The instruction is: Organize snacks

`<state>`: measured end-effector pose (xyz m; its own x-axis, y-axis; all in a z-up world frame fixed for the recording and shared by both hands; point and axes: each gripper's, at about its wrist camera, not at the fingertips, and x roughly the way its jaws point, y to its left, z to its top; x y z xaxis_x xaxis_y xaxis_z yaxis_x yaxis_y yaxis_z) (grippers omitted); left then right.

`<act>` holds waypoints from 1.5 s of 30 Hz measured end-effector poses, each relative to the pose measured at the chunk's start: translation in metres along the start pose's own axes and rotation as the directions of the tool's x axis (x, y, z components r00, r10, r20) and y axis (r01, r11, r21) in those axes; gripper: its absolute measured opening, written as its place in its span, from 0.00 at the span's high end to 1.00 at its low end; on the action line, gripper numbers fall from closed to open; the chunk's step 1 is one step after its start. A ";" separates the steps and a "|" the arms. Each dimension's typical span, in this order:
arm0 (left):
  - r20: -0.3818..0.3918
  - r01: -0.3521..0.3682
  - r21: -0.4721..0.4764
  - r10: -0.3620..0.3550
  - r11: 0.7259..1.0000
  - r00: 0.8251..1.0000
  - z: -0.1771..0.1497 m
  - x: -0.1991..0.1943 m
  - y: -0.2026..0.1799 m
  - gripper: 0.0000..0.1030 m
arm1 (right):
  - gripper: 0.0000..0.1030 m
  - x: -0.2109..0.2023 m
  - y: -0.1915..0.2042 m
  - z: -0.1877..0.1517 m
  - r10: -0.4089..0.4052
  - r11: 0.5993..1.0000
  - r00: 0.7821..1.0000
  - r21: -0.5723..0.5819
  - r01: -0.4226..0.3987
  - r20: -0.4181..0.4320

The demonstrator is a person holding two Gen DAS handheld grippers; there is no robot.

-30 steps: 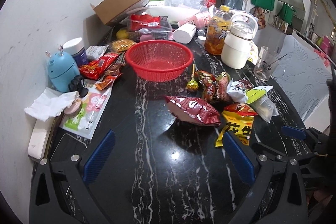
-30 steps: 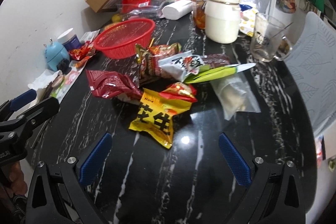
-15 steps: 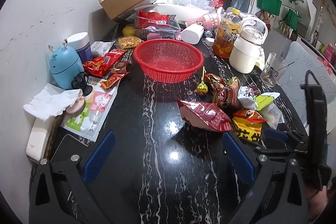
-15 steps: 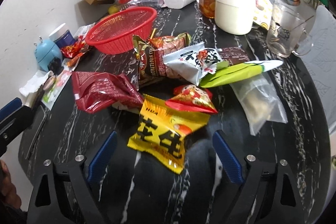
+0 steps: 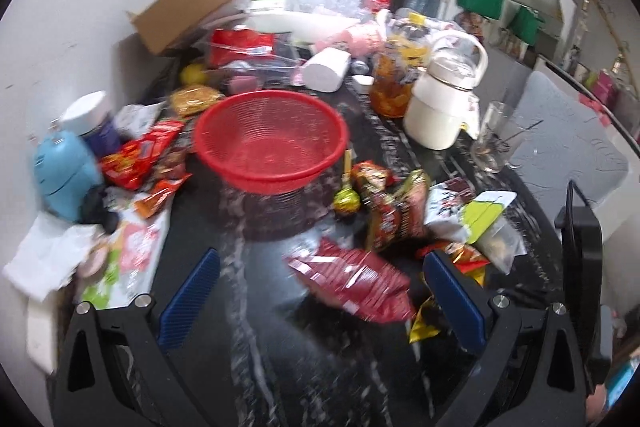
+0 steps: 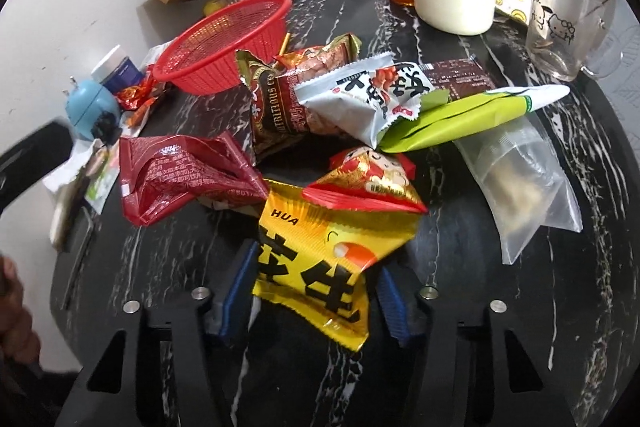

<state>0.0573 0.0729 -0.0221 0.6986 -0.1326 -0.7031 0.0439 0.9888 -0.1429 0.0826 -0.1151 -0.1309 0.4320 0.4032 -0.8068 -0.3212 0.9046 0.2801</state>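
Left wrist view: left gripper [image 5: 320,291] jaws wide apart, nothing held, hovering by the dark red packet [image 5: 352,283]; red basket [image 5: 270,143] sits empty beyond, likely the drop target.
Right wrist view: right gripper [image 6: 310,301] jaws have just been closing around the yellow peanut packet [image 6: 320,259] lying on the black table [image 6: 460,267], pads at its edges; firm clamp unclear.

Snack packets heaped on black marble table, beside red basket.
Yellow peanut packet [image 6: 316,259] lies flat at front; crumpled dark-red bag [image 6: 180,179] to its left; red mesh basket [image 5: 270,139] upright, empty.
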 end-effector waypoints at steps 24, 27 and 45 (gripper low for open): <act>-0.269 0.131 -0.005 -0.128 0.991 0.955 -0.034 0.076 -0.016 0.00 | 0.52 -0.018 -0.021 -0.018 -0.006 1.000 1.000 0.002 0.006 0.023; -0.250 0.124 0.015 -0.116 0.992 0.961 -0.032 0.076 -0.020 0.00 | 0.52 -0.020 -0.021 -0.021 -0.011 1.000 1.000 0.003 0.011 0.024; -0.037 0.029 0.076 -0.026 0.997 0.999 -0.025 0.064 -0.025 0.23 | 0.52 -0.028 -0.026 -0.026 -0.036 0.999 0.999 0.023 0.036 0.026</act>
<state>0.0833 0.0377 -0.0805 0.6701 -0.1605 -0.7247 0.1183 0.9870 -0.1092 0.0572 -0.1537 -0.1294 0.4653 0.3736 -0.8025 -0.2862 0.9214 0.2630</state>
